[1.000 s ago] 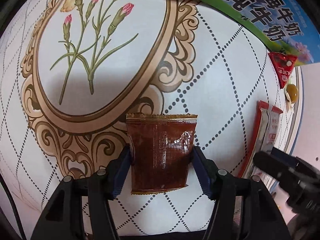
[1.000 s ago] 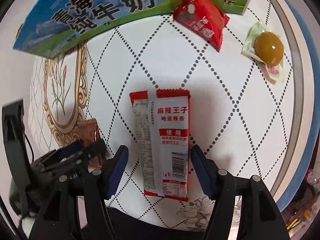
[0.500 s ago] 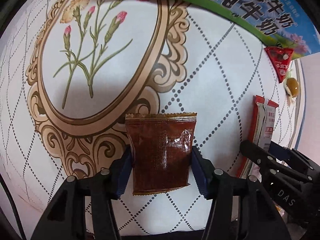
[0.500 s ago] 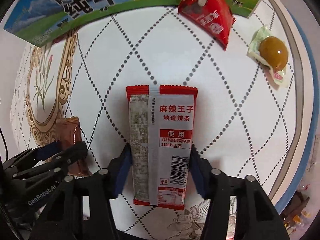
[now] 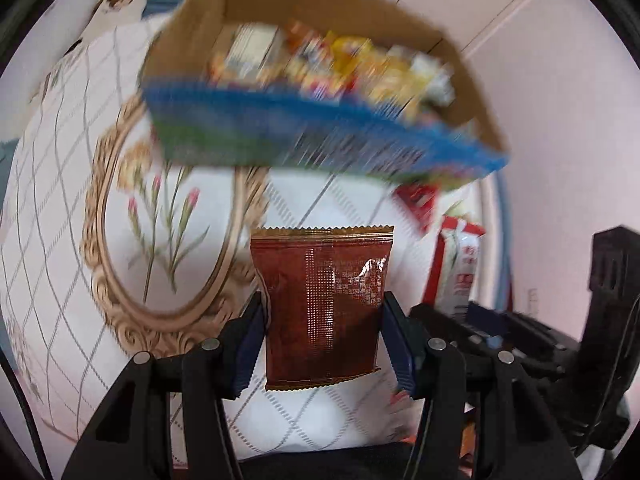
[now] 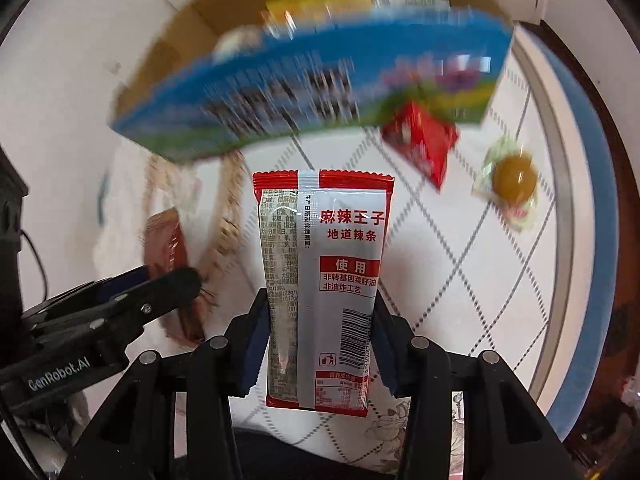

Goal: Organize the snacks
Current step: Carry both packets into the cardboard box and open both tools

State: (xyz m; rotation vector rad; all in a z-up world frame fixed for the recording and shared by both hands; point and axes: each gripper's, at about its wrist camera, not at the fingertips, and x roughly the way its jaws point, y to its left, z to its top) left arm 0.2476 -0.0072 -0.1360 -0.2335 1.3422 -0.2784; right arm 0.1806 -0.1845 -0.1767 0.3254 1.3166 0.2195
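Observation:
My left gripper (image 5: 324, 344) is shut on a brown snack packet (image 5: 324, 304) and holds it up above the patterned tablecloth (image 5: 60, 208). My right gripper (image 6: 320, 344) has its jaws closing on a red and white spicy-strip packet (image 6: 324, 288); the pads press its sides and it hangs clear of the table. Each gripper shows in the other's view: the left gripper (image 6: 172, 280) with the brown packet (image 6: 166, 240) at the left, the red and white packet (image 5: 456, 264) at the right. Beyond both stands an open cardboard box (image 5: 280, 120) with a blue printed front, blurred, holding several snacks.
A red triangular packet (image 6: 420, 144) lies in front of the box (image 6: 280, 80). A yellow-brown round snack in a clear wrapper (image 6: 514, 178) lies near the table's blue-rimmed right edge (image 6: 576, 184). White walls stand behind.
Both grippers have risen off the table with their packets, and the right jaws have closed in on theirs. The views tilted up, so the box's open top and its contents now show.

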